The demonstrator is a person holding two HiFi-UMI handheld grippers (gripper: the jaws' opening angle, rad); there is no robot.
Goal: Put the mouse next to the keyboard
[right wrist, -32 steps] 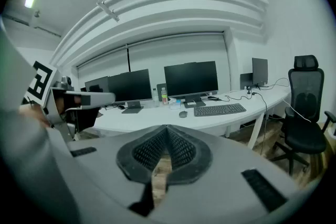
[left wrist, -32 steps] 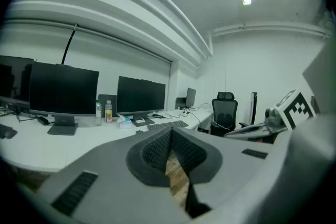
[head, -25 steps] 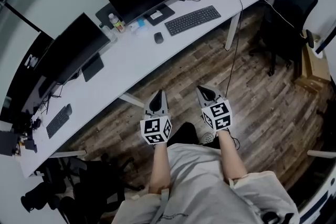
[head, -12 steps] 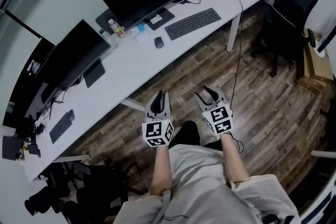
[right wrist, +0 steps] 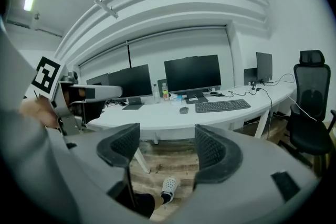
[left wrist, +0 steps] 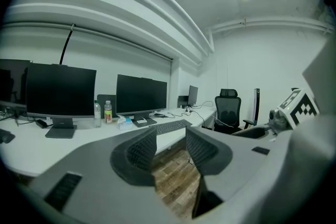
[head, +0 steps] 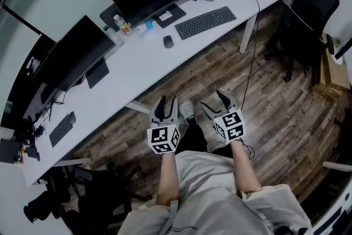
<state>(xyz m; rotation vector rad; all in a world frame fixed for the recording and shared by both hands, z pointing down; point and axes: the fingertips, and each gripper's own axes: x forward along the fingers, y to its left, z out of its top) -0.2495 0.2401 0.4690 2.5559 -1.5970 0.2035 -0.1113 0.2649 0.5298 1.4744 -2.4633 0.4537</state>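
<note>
No step of the task is done yet. The mouse (head: 168, 41) lies on the white desk (head: 137, 66), at 8 o'clock of the keyboard (head: 205, 22), near but apart. The left gripper (head: 165, 103) and right gripper (head: 213, 100) are opening with nothing between their jaws, well short of the desk.

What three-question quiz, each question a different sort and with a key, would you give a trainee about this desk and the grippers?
1. True or false: the mouse lies on the floor.
2. What is between the jaws of the right gripper? A nothing; B the mouse; C a bottle.
3. Fill in: in the head view, the mouse lies to the ____ of the keyboard.

Key
1. False: it lies on the white desk.
2. A: the jaws are opening, with nothing between them.
3. left, and apart from it.
</note>
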